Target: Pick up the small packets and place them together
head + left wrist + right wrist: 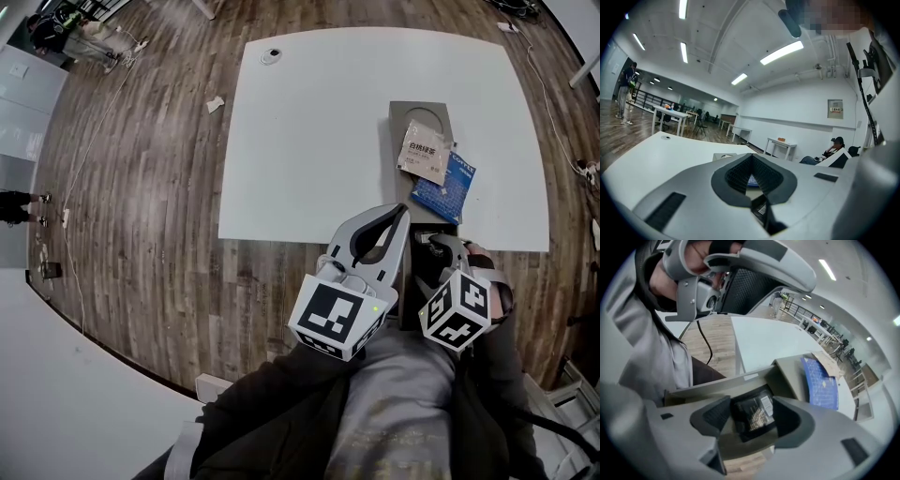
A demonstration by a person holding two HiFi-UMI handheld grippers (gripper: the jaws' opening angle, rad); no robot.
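We have the dark packet (751, 414) directly below our right hand-held gripper (752, 403)
Its jaws stand apart astride it; blue packet (443, 186) and white packet (424, 152) lie ahead on the grey board (422, 112). Left hand-held gripper (401, 214) closed.

Beige packet (424, 150), far right: one line of dark Chinese characters, and I can't make them out for sure. Blue packet (444, 186), just nearer: white lettering along its right edge, too small to read. Black packet (752, 412), nearest me: white sticker with fine print, blurred. Wall sign (835, 108), far off: illegible.
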